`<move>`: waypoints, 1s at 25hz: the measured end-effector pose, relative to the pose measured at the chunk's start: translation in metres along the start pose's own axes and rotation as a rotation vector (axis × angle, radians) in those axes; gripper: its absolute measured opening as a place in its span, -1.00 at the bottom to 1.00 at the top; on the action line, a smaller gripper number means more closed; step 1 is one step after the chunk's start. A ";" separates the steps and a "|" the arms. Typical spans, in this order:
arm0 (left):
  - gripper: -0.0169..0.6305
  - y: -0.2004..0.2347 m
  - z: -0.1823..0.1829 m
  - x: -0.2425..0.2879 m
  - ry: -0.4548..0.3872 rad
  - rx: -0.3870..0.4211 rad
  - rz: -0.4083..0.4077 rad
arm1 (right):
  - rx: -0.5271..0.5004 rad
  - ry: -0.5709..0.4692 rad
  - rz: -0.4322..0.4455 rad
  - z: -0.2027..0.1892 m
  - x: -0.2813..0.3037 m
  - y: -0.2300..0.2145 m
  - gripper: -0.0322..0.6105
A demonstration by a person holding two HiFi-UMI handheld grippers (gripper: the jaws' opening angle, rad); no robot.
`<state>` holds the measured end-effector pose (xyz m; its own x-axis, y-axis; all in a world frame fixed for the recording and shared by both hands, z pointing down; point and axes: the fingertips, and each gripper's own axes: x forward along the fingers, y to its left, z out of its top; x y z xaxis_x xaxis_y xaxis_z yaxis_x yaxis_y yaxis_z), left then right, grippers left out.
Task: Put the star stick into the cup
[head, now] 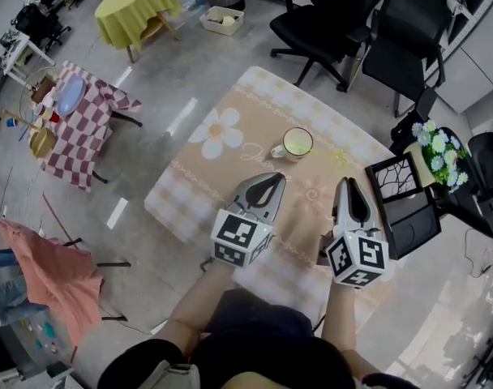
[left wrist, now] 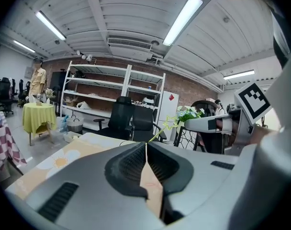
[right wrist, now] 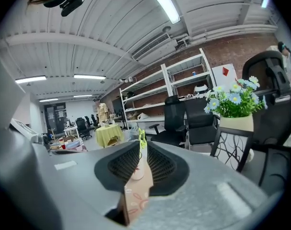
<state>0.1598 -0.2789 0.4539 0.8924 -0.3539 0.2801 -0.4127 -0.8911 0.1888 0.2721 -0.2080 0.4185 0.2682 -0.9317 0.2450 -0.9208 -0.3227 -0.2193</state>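
Observation:
A cream cup (head: 297, 143) with a pale green inside stands at the far side of the beige flower-print table (head: 206, 177). The thin yellow-green star stick (head: 334, 156) seems to rest in the cup and leans out over its right rim. In the left gripper view its star (left wrist: 170, 124) shows above the jaw tips, and the cup is hidden. The right gripper view shows the cup (right wrist: 136, 169) in the slit between the pads. My left gripper (head: 271, 180) and right gripper (head: 348, 185) hover near the table's front, both shut and empty, short of the cup.
Black office chairs (head: 336, 19) stand behind the table. A flower pot (head: 437, 148) on a black stand and a black frame (head: 400, 181) are close at the right. To the left are a checkered table (head: 80, 124), a yellow-green table (head: 137, 2) and a pink cloth (head: 44, 266).

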 end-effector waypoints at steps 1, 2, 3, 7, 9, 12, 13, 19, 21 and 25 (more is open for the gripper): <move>-0.89 -0.003 0.003 0.000 -0.006 0.004 -0.006 | 0.000 -0.005 -0.005 0.001 -0.003 -0.001 -0.75; -0.89 -0.006 0.007 0.000 -0.012 0.008 -0.011 | 0.001 -0.010 -0.009 0.003 -0.006 -0.002 -0.76; -0.89 -0.009 0.010 0.000 -0.018 0.012 -0.016 | 0.002 -0.016 -0.014 0.004 -0.008 -0.003 -0.78; -0.89 -0.020 0.018 0.000 -0.037 0.030 -0.040 | 0.006 -0.044 -0.028 0.010 -0.019 -0.006 -0.81; -0.89 -0.025 0.022 -0.001 -0.048 0.038 -0.046 | 0.008 -0.058 -0.033 0.013 -0.024 -0.007 -0.82; -0.90 -0.029 0.030 -0.004 -0.068 0.051 -0.050 | 0.010 -0.081 -0.046 0.017 -0.032 -0.007 -0.85; -0.89 -0.031 0.033 -0.004 -0.076 0.055 -0.052 | 0.009 -0.089 -0.054 0.018 -0.036 -0.008 -0.87; -0.89 -0.047 0.046 -0.006 -0.109 0.075 -0.077 | 0.011 -0.115 -0.069 0.023 -0.053 -0.011 -0.89; -0.89 -0.054 0.048 -0.006 -0.111 0.082 -0.088 | 0.004 -0.119 -0.080 0.024 -0.059 -0.013 -0.89; -0.90 -0.061 0.048 -0.006 -0.111 0.088 -0.095 | -0.016 -0.129 -0.109 0.026 -0.071 -0.020 -0.89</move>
<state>0.1881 -0.2357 0.3956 0.9432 -0.2920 0.1584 -0.3125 -0.9417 0.1247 0.2787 -0.1400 0.3807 0.4001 -0.9053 0.1426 -0.8884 -0.4213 -0.1822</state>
